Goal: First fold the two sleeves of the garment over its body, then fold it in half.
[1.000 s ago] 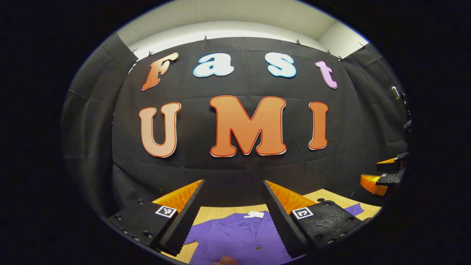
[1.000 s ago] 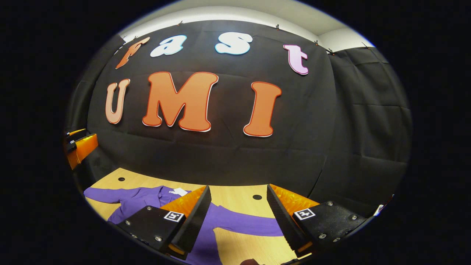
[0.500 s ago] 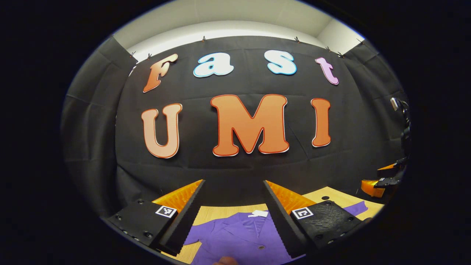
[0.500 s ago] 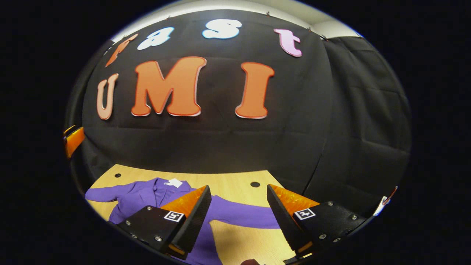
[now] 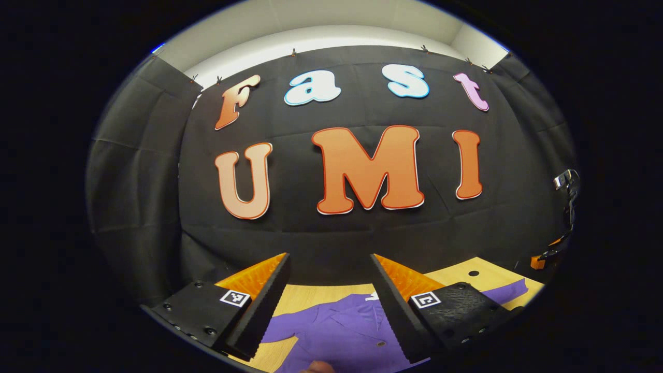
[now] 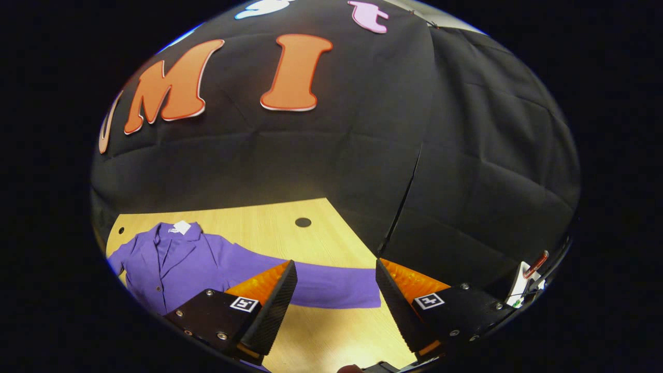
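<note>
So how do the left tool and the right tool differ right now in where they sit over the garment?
The left tool faces the purple garment's buttoned front and collar; the right tool faces the outstretched sleeve near its cuff. The left tool looks more level at the booth wall; the right tool tips down toward the table. Both are open, holding nothing.

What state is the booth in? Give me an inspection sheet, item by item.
Surface: wooden table with dark round holes, one at.
Job's things: purple garment lying flat, front up, white tag at the collar; right sleeve stretched out, not yet folded over the body.
Clutter: nothing seen.
Grippers: left tongs open above the garment's body; right tongs open over the outstretched sleeve; neither holds cloth.
Cables: nothing seen.
Surroundings: black cloth wall behind and beside the table.
</note>
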`<action>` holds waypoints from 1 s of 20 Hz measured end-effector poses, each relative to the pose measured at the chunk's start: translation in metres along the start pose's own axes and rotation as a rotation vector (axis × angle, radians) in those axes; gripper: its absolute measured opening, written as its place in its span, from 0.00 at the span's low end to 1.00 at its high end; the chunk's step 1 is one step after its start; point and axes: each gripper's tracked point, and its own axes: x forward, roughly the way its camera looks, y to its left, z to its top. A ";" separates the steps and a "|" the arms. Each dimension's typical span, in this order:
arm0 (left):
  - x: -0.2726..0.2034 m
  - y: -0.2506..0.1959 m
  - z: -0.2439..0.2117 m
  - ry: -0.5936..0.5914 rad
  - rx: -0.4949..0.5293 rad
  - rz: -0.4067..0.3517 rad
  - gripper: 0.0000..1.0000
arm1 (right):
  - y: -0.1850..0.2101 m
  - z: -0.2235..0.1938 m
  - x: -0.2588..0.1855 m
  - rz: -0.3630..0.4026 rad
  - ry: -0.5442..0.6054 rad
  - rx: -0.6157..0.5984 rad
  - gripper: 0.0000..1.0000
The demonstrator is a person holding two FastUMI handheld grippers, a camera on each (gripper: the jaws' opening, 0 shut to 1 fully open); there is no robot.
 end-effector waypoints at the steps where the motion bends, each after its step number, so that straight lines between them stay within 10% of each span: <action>1: 0.000 0.002 -0.002 0.007 0.000 0.017 0.95 | 0.000 -0.008 0.008 0.012 0.039 0.006 0.93; 20: -0.032 -0.003 -0.044 0.210 0.044 0.176 0.98 | -0.048 -0.121 0.135 0.026 0.560 0.033 0.94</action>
